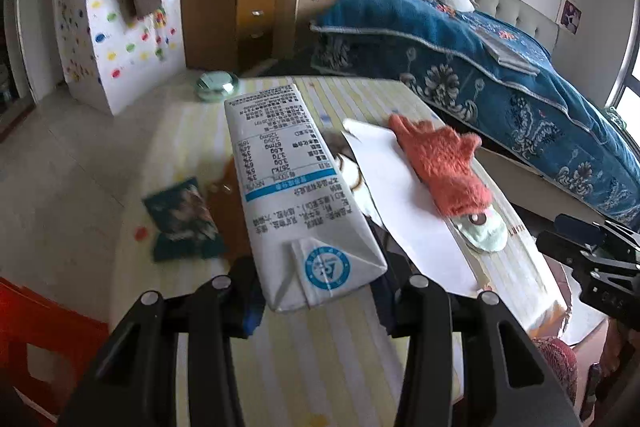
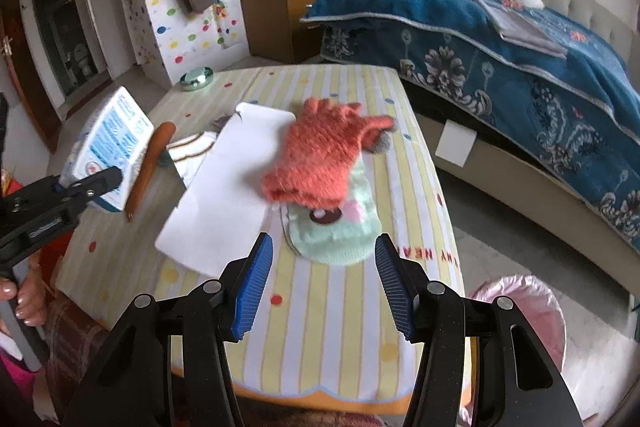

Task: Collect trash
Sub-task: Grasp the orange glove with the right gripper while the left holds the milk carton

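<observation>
My left gripper is clamped on the milk carton, holding it by its folded end, lifted off the table w/ the rest sticking out forward. Right gripper is wide open, nothing in it, hovering over the near table edge, just short of the mint sock.

Risks: I'm gripping only the carton's end, so the long body can swing or slip out if I turn fast toward the bin, which sits on the floor off the table's right corner, i.e. across from my left side. Carrying it over means passing above the orange glove and white paper; a low pass could drag them off. My two grippers could also bump, since the right one sits btwn carton and bin.

Other stuff: carrot-like orange stick beside the carton, dark snack wrapper on the left side, probably trash too. Glove lies on the sock, paper partly under the glove. Glass dish at far corner, well apart. Bed beyond.
</observation>
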`<state>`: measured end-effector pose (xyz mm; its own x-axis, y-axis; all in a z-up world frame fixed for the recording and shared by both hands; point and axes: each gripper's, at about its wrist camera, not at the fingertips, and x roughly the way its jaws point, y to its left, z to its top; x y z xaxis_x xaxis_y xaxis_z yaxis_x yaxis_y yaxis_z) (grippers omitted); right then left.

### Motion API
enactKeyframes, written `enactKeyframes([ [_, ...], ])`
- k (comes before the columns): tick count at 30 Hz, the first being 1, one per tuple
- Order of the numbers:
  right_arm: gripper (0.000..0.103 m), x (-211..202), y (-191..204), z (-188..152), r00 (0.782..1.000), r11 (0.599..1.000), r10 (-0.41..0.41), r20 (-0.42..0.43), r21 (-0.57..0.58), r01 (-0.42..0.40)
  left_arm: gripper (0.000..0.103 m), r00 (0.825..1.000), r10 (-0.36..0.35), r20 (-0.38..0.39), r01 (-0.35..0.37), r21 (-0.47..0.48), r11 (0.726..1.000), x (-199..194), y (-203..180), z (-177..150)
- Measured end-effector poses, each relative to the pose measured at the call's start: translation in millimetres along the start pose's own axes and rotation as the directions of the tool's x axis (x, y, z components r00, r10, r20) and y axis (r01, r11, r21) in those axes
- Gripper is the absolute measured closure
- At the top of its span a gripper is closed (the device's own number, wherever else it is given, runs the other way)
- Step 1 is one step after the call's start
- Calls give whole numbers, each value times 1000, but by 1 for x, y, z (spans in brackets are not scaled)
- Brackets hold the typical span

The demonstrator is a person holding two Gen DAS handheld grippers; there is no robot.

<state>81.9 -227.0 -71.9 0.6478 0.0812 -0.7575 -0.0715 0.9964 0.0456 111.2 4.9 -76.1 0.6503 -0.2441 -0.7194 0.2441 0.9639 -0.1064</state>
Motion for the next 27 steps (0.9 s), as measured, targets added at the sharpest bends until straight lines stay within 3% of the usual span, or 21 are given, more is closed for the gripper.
enactKeyframes([
  [6,49,25,6,26,1000,1000,-1,0,9,1,61,999,22,37,-22,5,1000,-8,5,13],
  [15,50,79,16,44,996,1000,-2,-86,21,3,61,1000,31,5,-31,-3,1000,13,11,15],
  [17,60,86,19,44,995,1000,-9,-103,19,12,61,1000,27,-2,-27,-6,1000,15,13,13],
  [20,88,86,23,45,995,1000,-27,-92,-2,26,61,1000,21,-13,-22,-13,1000,18,15,10],
  [24,91,81,27,51,996,996,-66,-56,-55,63,61,1000,24,-13,-24,-19,1000,15,18,7],
  [27,92,58,25,70,994,992,-98,46,-72,101,61,1000,27,1,-27,-19,999,7,19,8],
])
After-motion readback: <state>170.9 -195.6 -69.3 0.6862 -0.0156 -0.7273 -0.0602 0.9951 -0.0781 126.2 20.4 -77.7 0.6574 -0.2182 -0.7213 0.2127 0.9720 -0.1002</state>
